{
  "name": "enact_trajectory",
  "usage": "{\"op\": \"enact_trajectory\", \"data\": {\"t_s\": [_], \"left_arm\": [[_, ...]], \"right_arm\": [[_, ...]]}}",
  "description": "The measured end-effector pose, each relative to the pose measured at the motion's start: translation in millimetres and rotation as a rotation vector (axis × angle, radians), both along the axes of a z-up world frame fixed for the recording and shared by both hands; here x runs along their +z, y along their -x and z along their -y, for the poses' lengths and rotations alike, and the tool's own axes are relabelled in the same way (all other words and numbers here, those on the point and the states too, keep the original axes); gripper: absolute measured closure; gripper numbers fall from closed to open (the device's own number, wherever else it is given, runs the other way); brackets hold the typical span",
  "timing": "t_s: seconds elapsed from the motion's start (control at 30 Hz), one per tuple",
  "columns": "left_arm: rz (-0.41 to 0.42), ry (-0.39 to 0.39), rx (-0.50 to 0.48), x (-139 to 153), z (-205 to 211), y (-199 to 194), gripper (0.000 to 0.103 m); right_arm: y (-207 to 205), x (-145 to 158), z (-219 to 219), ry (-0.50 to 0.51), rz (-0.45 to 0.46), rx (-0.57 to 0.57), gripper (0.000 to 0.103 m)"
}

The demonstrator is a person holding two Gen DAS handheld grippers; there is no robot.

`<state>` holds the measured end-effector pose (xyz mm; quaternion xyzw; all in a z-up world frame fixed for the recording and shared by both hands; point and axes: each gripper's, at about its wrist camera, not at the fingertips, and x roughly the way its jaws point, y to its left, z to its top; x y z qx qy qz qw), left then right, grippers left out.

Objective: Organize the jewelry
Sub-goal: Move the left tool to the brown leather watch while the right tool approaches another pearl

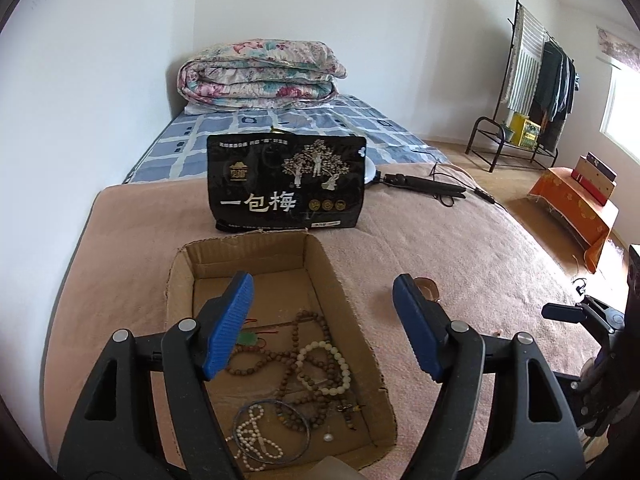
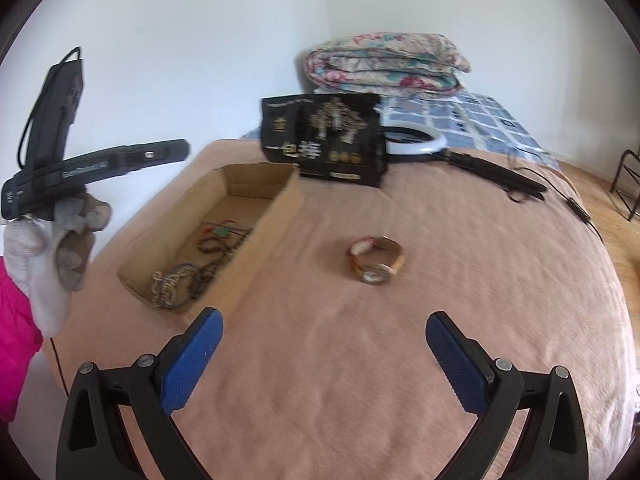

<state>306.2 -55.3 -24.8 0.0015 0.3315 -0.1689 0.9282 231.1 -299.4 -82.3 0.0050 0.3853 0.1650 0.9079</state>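
A: Field check, left side first. Your left gripper (image 1: pixel 322 326) hangs over the cardboard box (image 1: pixel 182 276), jaws parted wide, nothing between the pads. What sits under it?

B: The sorted lot. Brown bead strands (image 1: pixel 316 360), a pale bead bracelet (image 1: pixel 326 368), a white pearl string (image 1: pixel 256 438) inside a thin wire hoop, a small green pendant (image 1: pixel 250 339) on red cord. All lie on the box floor, none in your grip.

A: So that hand looks done with its drop. And the middle of the blanket (image 2: pixel 360 380)?

B: One piece is outside the box: a wristwatch (image 2: pixel 376 258), tan strap looped, lying alone on the blanket to the right of the box, well apart from it. From the left wrist view you only catch its edge past the right pad.

A: Right side?

B: Your right gripper (image 2: pixel 324 354) is spread about as wide as it goes, empty, pointing down at the blanket with the watch ahead of it and slightly right of centre. No contact yet.

A: Step in hand, then?

B: I judge it as the reach for the watch, likely the last loose item. Next move calls for you to bring the right gripper forward, straddle the looped strap, and close on the strap rather than the case, which may slip. Then carry it left, over the near box wall, and release clear of the bead tangle.
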Motion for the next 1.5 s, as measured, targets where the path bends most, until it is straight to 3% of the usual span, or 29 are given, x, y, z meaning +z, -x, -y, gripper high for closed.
{"op": "enact_trajectory", "data": {"t_s": [0.4,0.47,0.8,1.07,1.5], "left_arm": [[-0.048,0.035,-0.088,-6.6,61.6,14.6,0.027],[-0.057,0.044,-0.096,-9.5,71.0,16.2,0.023],[-0.105,0.028,-0.146,-28.4,136.0,19.4,0.023],[-0.16,0.014,-0.088,-57.2,167.6,1.1,0.023],[-0.207,-0.072,0.043,-116.6,179.8,-43.5,0.023]], "right_arm": [[17.0,-12.6,77.6,0.076,-0.006,-0.116,0.0],[18.5,-13.9,83.8,0.077,-0.008,-0.12,0.0],[26.0,-27.2,94.6,0.06,-0.033,-0.077,0.005],[19.5,-37.5,103.3,0.03,-0.053,-0.07,0.011],[-1.7,-58.4,99.1,-0.008,-0.093,-0.032,0.029]]}}
